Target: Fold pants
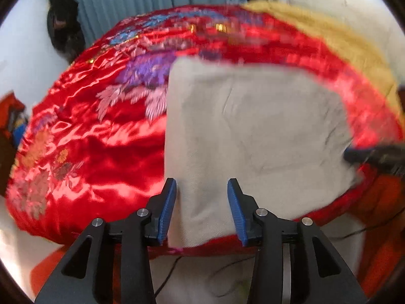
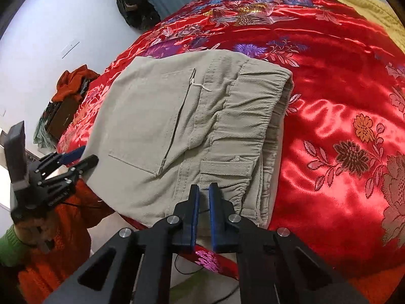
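Beige corduroy pants (image 2: 177, 131) lie folded into a compact rectangle on a red satin bedspread (image 2: 329, 116), with the back pocket and elastic waistband facing up. They also show in the left wrist view (image 1: 253, 131), blurred. My left gripper (image 1: 201, 185) is open, its blue pads on either side of the pants' near edge and holding nothing. It also shows in the right wrist view (image 2: 81, 157) at the pants' left edge. My right gripper (image 2: 203, 190) is over the near edge by the waistband, with a narrow gap between the jaws and no cloth in them. Its tip shows in the left wrist view (image 1: 354, 155).
The bedspread (image 1: 88, 131) covers the bed. A yellow blanket (image 1: 329, 35) lies at its far right. A pile of orange clothes (image 2: 73, 83) and a dark bag (image 2: 134, 2) stand to the left. Cables (image 2: 187, 271) run across the floor below the bed edge.
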Demonstrator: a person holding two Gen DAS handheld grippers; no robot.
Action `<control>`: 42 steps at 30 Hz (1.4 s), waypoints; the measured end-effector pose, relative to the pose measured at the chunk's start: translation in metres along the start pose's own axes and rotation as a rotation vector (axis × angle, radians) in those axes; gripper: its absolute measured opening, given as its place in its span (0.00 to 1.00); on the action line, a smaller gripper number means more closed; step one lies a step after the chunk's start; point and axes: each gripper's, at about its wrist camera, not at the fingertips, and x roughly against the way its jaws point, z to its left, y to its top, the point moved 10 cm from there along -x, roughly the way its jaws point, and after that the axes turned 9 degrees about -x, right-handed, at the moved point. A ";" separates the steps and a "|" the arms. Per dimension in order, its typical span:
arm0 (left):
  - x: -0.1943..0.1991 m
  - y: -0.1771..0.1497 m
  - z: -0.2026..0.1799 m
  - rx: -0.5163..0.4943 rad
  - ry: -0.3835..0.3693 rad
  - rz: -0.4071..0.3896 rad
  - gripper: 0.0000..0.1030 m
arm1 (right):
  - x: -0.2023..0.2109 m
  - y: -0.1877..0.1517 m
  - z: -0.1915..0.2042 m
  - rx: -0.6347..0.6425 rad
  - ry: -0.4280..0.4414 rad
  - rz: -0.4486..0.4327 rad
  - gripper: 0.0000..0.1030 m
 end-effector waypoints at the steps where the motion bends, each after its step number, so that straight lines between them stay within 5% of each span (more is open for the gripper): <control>1: 0.006 0.009 0.004 0.020 -0.010 -0.023 0.57 | 0.005 0.004 0.006 0.008 -0.011 -0.001 0.08; 4: 0.011 0.042 0.018 0.042 0.009 -0.075 0.63 | 0.033 0.027 0.030 0.086 -0.001 -0.077 0.12; 7: -0.015 0.059 0.022 0.037 0.026 -0.046 0.63 | 0.039 0.057 0.041 0.119 -0.009 -0.126 0.13; 10: -0.071 0.041 0.019 0.023 0.036 0.102 0.61 | 0.011 0.068 0.022 0.074 -0.049 -0.096 0.14; 12: -0.091 0.027 0.016 0.005 0.042 0.132 0.63 | -0.023 0.058 -0.007 0.016 -0.103 -0.025 0.13; 14: -0.094 0.023 0.016 -0.004 0.056 0.119 0.64 | -0.037 0.054 -0.020 -0.024 -0.068 -0.052 0.13; 19: -0.061 0.030 0.017 -0.008 0.042 0.092 0.62 | -0.008 0.051 -0.011 -0.025 -0.089 -0.085 0.13; 24: -0.011 0.005 0.003 -0.035 -0.005 0.019 0.67 | 0.038 0.018 0.026 0.064 0.027 -0.119 0.13; 29: -0.045 -0.039 -0.008 -0.069 0.008 0.122 0.68 | -0.005 -0.028 0.004 0.025 -0.010 0.007 0.12; 31: -0.049 -0.037 -0.004 -0.013 -0.009 0.126 0.68 | -0.009 -0.029 -0.005 -0.055 0.035 -0.007 0.04; 42: -0.052 -0.040 0.000 0.018 -0.003 0.108 0.76 | 0.000 -0.035 -0.009 -0.104 0.073 -0.041 0.04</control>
